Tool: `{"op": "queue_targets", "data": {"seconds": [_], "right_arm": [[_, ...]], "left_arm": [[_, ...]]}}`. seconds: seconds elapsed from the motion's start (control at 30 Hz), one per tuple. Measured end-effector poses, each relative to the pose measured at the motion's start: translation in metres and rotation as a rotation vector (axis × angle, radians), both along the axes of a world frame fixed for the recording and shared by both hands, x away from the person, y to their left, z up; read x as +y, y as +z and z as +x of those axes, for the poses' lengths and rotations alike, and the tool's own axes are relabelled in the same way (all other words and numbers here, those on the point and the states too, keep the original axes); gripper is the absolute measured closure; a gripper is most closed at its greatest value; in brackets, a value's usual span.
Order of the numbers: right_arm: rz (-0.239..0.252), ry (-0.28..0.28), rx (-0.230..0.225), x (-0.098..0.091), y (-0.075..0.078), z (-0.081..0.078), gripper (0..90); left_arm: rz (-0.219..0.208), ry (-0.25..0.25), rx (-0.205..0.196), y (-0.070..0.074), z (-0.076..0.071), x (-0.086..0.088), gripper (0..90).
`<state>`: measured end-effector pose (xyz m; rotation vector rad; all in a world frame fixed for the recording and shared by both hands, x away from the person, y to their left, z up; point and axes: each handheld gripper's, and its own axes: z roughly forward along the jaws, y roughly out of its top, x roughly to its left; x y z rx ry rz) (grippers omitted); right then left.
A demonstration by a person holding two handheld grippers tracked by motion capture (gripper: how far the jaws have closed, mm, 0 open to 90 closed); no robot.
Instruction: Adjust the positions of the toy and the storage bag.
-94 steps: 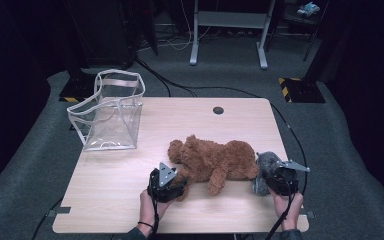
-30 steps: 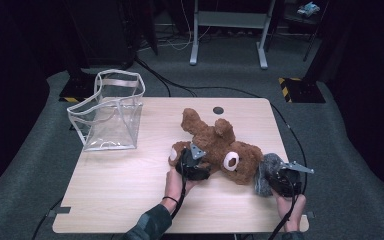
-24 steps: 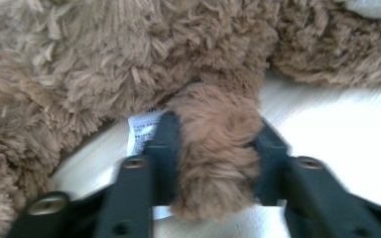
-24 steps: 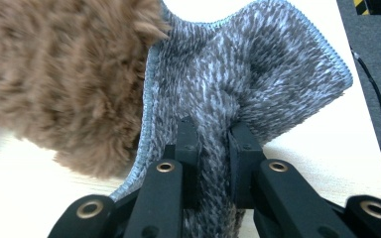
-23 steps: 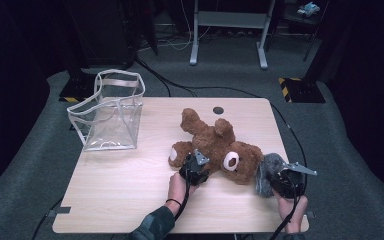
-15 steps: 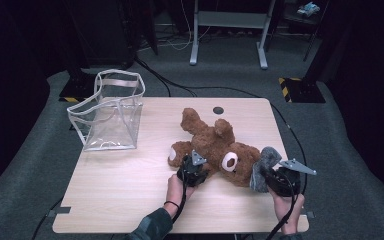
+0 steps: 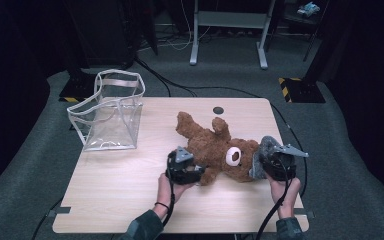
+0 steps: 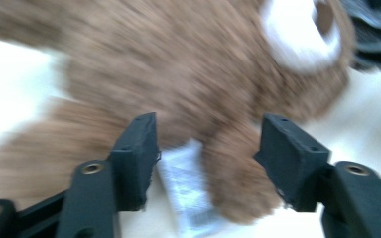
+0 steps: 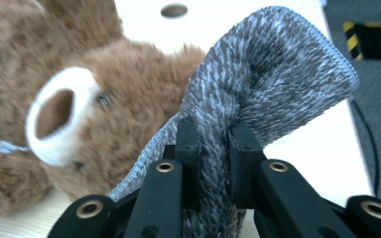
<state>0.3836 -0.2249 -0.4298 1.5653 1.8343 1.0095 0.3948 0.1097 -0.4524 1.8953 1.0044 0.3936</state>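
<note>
The brown plush teddy bear (image 7: 220, 150) lay on its back on the light wooden desk (image 7: 125, 195), stretched between the two claws, its white muzzle toward the right claw and its legs pointing away toward the far edge. The left claw (image 7: 192, 172) sat at the near left side of the bear. In the left gripper view its jaws stood apart and had just been opening; a brown furry paw (image 8: 233, 188) and a white sewn-in label (image 8: 186, 193) lay between them, neither pad pressing on either. The body of the bear rose just beyond the jaw tips, the muzzle up and to the right of them.

The right claw (image 7: 260, 162) was at the bear's head end, its jaws clamped together on a fold of grey knitted fabric (image 9: 268, 84), which bulged up above the pinch. From this claw the bear's head lay just to the left, touching the fabric's edge.

A clear plastic bag with white trim (image 7: 111, 112) stood well to the left of the left claw, beyond it.
</note>
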Motion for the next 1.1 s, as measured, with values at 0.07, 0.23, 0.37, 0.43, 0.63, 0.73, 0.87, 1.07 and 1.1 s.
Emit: {"op": "queue_targets", "data": {"seconds": [0.07,0.23,0.37,0.43,0.63,0.73,0.87,1.07,1.1], "right_arm": [[0.010,0.005,-0.030,0.002,0.010,-0.006,78.8],[-0.008,0.077,-0.084,0.025,0.034,-0.015,78.8],[-0.023,0.120,-0.031,0.044,0.024,0.001,78.7],[-0.024,0.112,-0.011,0.045,0.015,0.010,78.8],[-0.055,0.085,0.020,0.039,0.012,0.022,78.7],[-0.076,0.074,0.029,0.037,0.011,0.024,78.7],[-0.107,0.060,0.031,0.036,0.010,0.029,78.7],[-0.132,0.055,0.039,0.035,0.011,0.036,78.7],[-0.131,0.051,0.042,0.036,0.012,0.036,78.7]], "left_arm": [[0.026,0.037,-0.020,0.006,0.004,0.017,34.8],[0.071,0.082,0.075,-0.013,0.024,0.039,31.1],[0.112,0.067,0.122,-0.037,0.029,0.043,38.9],[0.088,0.088,0.106,-0.041,0.029,0.045,50.9],[0.045,0.068,0.116,-0.046,0.029,0.049,74.7],[0.030,0.064,0.123,-0.046,0.022,0.047,77.6],[0.023,0.050,0.121,-0.045,0.011,0.042,78.7],[-0.013,0.019,0.140,-0.045,-0.009,0.039,79.2],[-0.019,0.019,0.134,-0.046,-0.012,0.039,79.1]]}}
